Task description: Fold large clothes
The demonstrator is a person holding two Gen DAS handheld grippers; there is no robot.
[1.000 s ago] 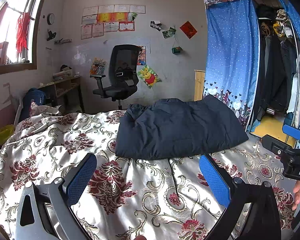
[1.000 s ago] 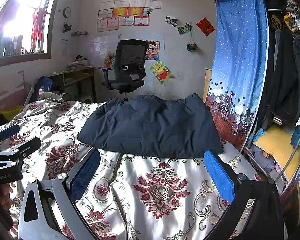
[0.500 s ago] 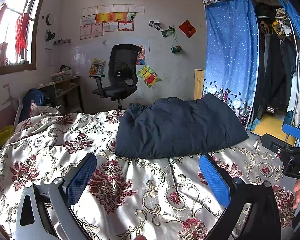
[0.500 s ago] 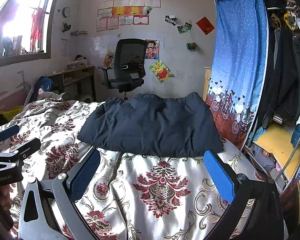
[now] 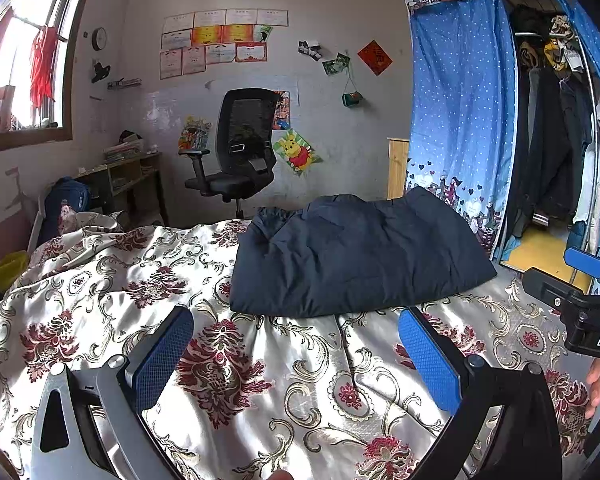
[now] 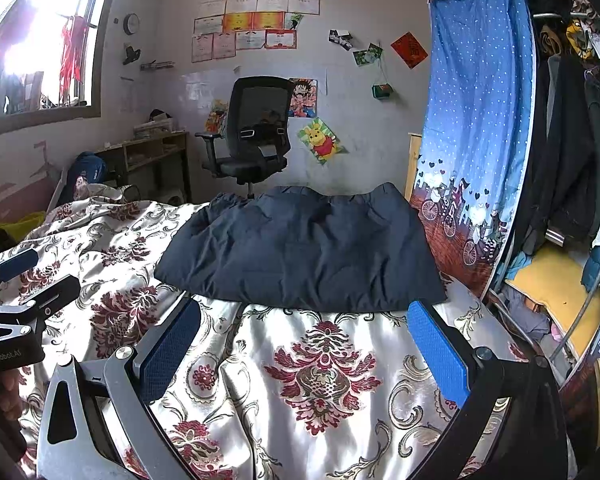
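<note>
Here the dark navy garment lies folded into a rough rectangle on the far part of the bedspread, a shiny cream cover with red floral medallions, its near edge just ahead of both tools and its far edge at the end of the bed. The left gripper hangs low over the bedspread with its blue-padded fingers spread wide and nothing between them; it touches neither cloth nor garment as far as the view shows. The right gripper sits likewise, jaws wide apart and empty, its pads near the garment's front hem but apart from it. Each tool shows at the edge of the other's view: the right one at the far right of the left camera, the left one at the far left of the right camera. Beyond the bed stand a black office chair, a blue dotted wardrobe curtain and hanging dark clothes.
</note>
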